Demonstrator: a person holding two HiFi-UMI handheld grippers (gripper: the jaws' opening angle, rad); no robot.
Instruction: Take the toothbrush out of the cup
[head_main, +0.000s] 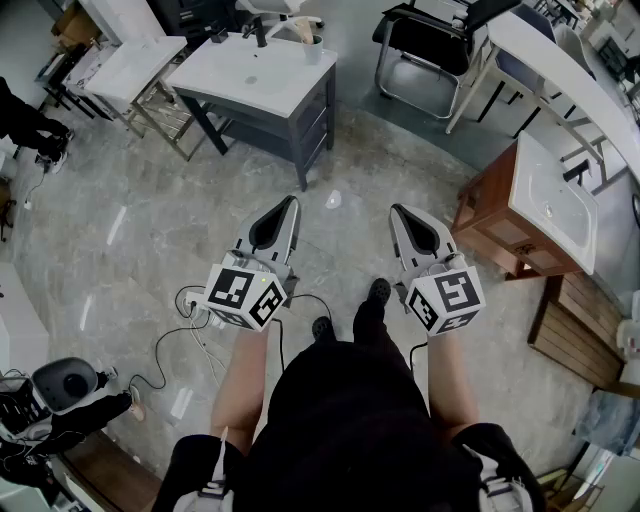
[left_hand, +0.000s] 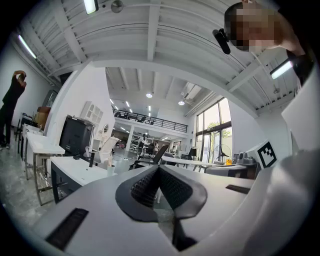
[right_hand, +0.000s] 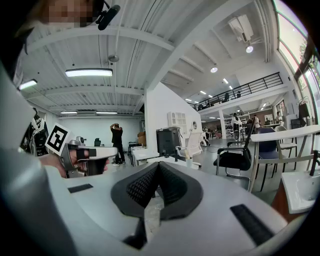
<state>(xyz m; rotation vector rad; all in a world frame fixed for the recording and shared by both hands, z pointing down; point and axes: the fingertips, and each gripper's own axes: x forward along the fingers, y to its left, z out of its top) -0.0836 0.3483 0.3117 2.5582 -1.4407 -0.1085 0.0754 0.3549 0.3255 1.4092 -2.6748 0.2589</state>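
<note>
left hand-held gripper, right hand-held gripper, closed, empty, toothbrush in cup far ahead

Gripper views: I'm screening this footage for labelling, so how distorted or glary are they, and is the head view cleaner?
Left gripper view: heavy fisheye bend, dark corners, bright windows. Right gripper view: same bend, and the ceiling lamp glares. Head view: even light, pale reflections on the floor, the distant cup small but readable.
</note>
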